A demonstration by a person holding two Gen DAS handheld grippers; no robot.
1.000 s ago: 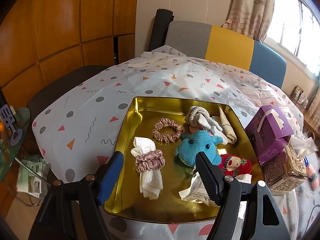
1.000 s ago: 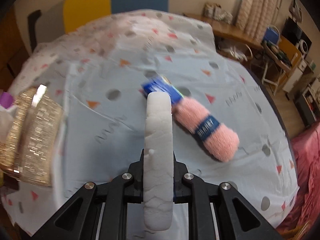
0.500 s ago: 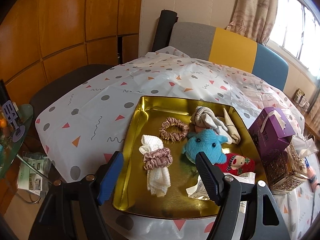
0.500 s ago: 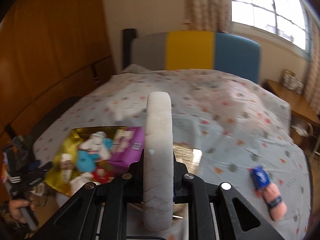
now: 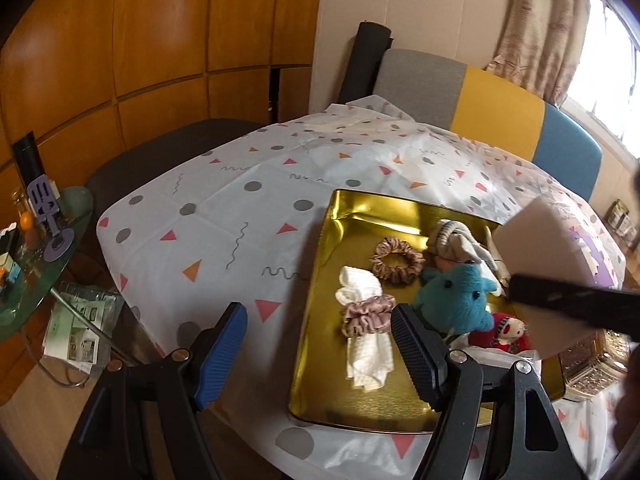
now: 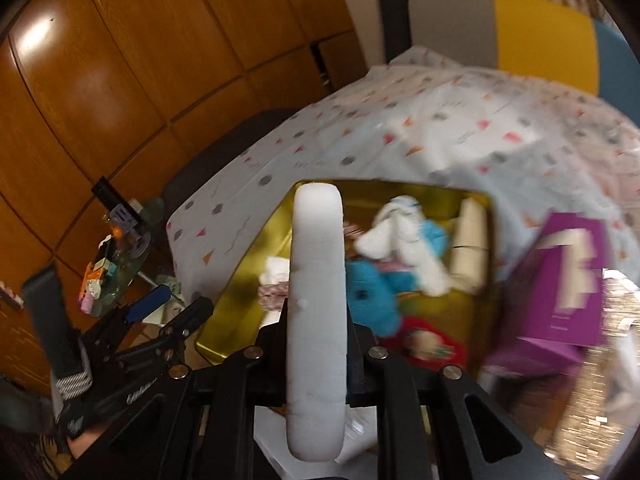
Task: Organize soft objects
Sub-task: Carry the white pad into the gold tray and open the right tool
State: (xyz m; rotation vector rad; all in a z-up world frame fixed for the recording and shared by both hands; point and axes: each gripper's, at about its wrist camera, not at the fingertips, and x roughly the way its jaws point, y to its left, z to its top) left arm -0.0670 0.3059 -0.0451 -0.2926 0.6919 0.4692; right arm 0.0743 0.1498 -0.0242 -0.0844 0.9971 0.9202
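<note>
- The step in hand looks like a delivery: the right gripper [image 6: 316, 316] is clamped on a white foam pad [image 6: 316, 320], which stands on edge up the centre of the right wrist view, and the gold tray [image 6: 240, 296] of soft things lies straight beyond it.
- The foam pad is therefore off the table, pinched between narrow jaws, over the tray's near edge as that view has it.
- The left gripper [image 5: 318, 344] holds nothing; its jaws stand wide in the lower middle of the left wrist view, just short of the tray's near left corner.
- Already in the gold tray [image 5: 320, 292] are a blue plush toy [image 5: 456, 300], a loose pink scrunchie [image 5: 396, 260], a white cloth [image 5: 366, 344] banded by a second scrunchie, a grey-white knitted bundle [image 5: 456, 240] and a small red doll [image 5: 504, 330].
- The next move likely calls for lowering the pad onto bare gold, probably the near left floor of the tray, and only then letting go; set on the toys, the pad could tip off.
- The left wrist view alone shows that bare floor sharply, and the pad's broad flat face at the right edge of the frame.
- The right wrist view is blurred, but it alone shows the purple box [image 6: 560, 280] and a glittery gold box [image 6: 600, 380] just right of the tray, and the left gripper at lower left in a gloved hand.
</note>
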